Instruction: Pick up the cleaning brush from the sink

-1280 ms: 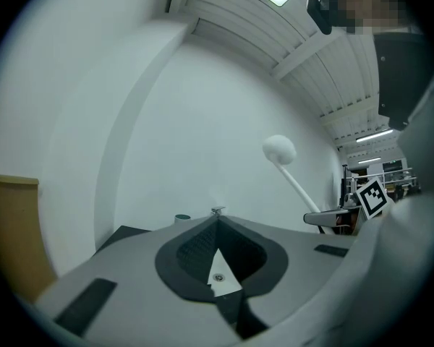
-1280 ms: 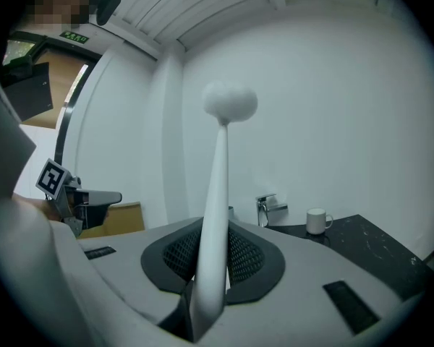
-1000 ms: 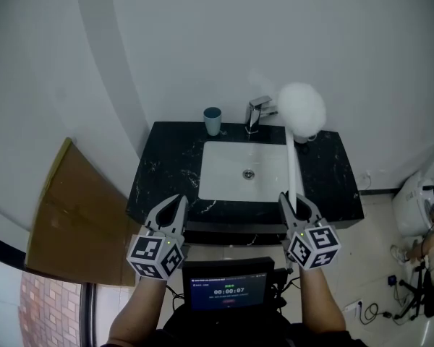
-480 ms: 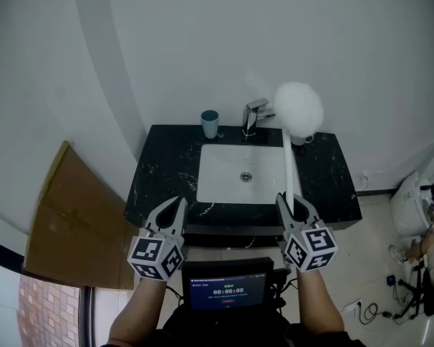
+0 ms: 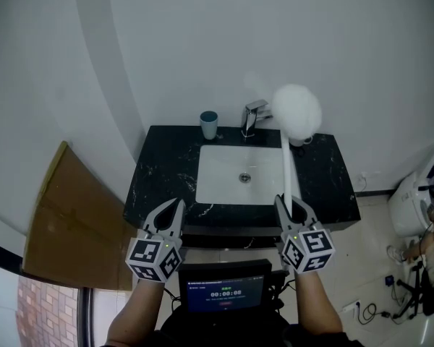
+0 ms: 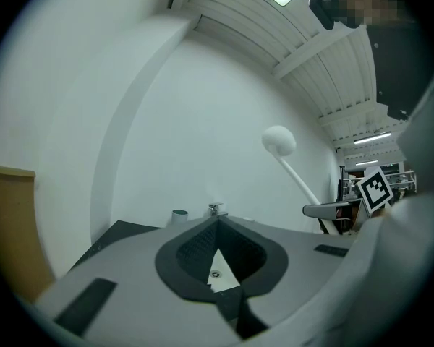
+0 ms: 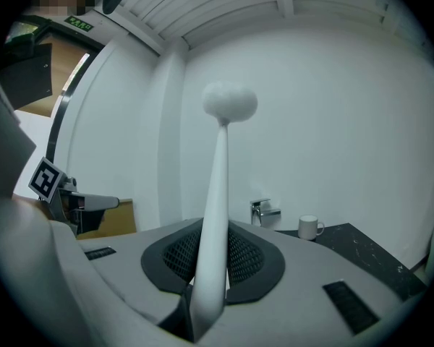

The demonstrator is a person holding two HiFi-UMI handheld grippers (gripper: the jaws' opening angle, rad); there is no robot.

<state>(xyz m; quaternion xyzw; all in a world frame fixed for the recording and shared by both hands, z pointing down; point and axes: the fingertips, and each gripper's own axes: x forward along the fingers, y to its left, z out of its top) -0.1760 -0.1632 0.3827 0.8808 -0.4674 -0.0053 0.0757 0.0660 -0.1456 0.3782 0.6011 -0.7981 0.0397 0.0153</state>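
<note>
**Head view:** the cleaning brush (image 5: pixel 286 166) is already clear of the sink (image 5: pixel 224 173). It is held over the sink's right edge, with the handle tilted up and away. The fluffy white head ends past the sink's far right corner, against the wall. The right gripper (image 5: pixel 289 205) is clamped on the handle's near end, at the sink's front right. The left gripper (image 5: pixel 178 205) is parked at the sink's front left. A blue cup (image 5: pixel 209 123) stands behind the sink's far left corner and the faucet (image 5: pixel 254 114) behind its far edge.

**Left gripper view:** the jaw tips are brought together with nothing between them. The sink drain shows through the gap behind the tips. Right of the sink, the brush is seen sloping up from the right gripper.

**Right gripper view:** the jaws are nearly closed, with the pads pressed on the white handle from both sides. The handle rises up the middle of the frame, and the head sits well above the faucet. A white mug (image 7: pixel 309 227) stands right of the faucet, at the sink's far right.

**Change over the last second:** practically none.
- Both grippers are kept at the same spots by the sink's front edge.
- The brush is held at the same tilt.
- Only the head camera's framing has drifted slightly.

**Judgement:** the pick-up is effectively done and the brush is just being held steady. The handle is gripped at its very end, so the head could swing if the wrist is rolled.
</note>
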